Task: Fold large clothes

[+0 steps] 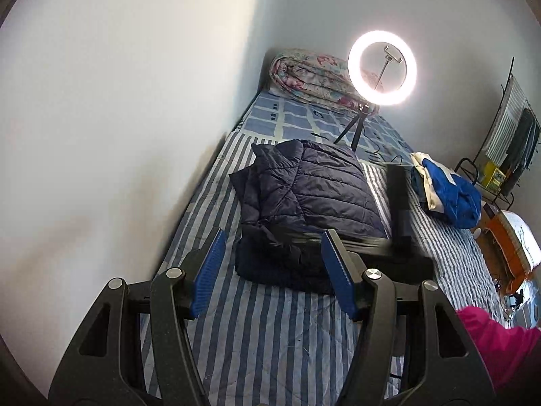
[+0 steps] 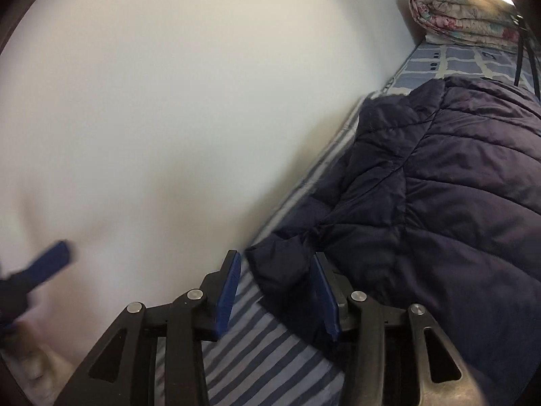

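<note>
A dark navy puffer jacket (image 1: 314, 189) lies bunched and partly folded on the striped bed sheet (image 1: 257, 331). My left gripper (image 1: 274, 267) hovers over the sheet just in front of the jacket's near edge, open, with nothing between its blue pads. In the right wrist view, the jacket (image 2: 439, 186) fills the right side. My right gripper (image 2: 277, 287) is low over the bed and open, and a corner of the jacket lies loosely between its pads without being pinched. A blurred blue finger (image 2: 50, 260) of the left gripper shows at the far left.
A white wall runs along the bed's left side. A lit ring light (image 1: 382, 67) on a small tripod and a rolled floral quilt (image 1: 311, 77) stand at the far end. A blue and white garment (image 1: 449, 193) lies at the right, beside a wire rack (image 1: 507, 142). A pink sleeve (image 1: 500, 345) is at the lower right.
</note>
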`<state>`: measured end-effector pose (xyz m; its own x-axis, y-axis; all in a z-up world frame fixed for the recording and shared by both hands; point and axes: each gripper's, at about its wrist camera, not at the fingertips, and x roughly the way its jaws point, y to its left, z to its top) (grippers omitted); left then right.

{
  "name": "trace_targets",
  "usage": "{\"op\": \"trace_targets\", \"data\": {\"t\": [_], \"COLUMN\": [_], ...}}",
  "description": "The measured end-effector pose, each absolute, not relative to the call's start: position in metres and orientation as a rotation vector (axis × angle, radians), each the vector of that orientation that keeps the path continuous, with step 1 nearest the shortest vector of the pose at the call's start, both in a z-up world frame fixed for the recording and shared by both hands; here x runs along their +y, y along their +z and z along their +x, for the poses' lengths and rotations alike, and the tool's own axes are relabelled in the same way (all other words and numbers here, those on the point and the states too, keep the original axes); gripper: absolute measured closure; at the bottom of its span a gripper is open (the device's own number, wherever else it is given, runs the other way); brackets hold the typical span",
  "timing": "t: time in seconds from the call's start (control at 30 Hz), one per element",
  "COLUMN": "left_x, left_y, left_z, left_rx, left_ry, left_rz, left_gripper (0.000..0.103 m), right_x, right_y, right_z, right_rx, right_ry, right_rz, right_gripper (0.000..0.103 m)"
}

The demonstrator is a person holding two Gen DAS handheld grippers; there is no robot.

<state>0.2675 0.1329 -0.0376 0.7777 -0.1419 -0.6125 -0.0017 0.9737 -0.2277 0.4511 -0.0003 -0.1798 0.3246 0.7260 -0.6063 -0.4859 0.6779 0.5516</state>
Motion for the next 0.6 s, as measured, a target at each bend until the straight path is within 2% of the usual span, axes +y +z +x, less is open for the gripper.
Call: {"op": "trace_targets", "data": {"t": [0.1, 0.13, 0.17, 0.23, 0.4, 0.6], "left_x": [0.125, 0.124, 0.123, 0.121, 0.121, 0.125], "left_y": [-0.043, -0.048, -0.052, -0.063, -0.101, -0.178], "left_z": [0.284, 0.294, 0.302, 0.324, 0.382, 0.419], "left_rx": [0.704, 0.718, 0.733, 0.764, 0.861, 1.017], "left_ry": [-0.09, -0.097, -0.106, -0.101, -0.091, 0.061], "left_rz": [-0.182, -0.183, -0.188, -0.187, -0.264, -0.12], "left_gripper": [0.042, 0.042, 0.042, 0.042, 0.042, 0.041], "right_x": [-0.043, -0.065, -0.085, -0.12, -0.171, -0.17], "right_y": [-0.158, -0.155, -0.153, -0.155, -0.189, -0.202], "right_z": [0.427, 0.419, 0.412, 0.399, 0.396, 0.396], "right_rx": [0.879, 0.861, 0.845, 0.825, 0.904, 0.967], "right_ry": [0.75, 0.685, 0.612, 0.481, 0.361, 0.446], "right_rz": [0.331, 0.33, 0.329, 0.347, 0.436, 0.41], "right_gripper": [0.057, 0.053, 0.043, 0.031, 0.03, 0.03]}}
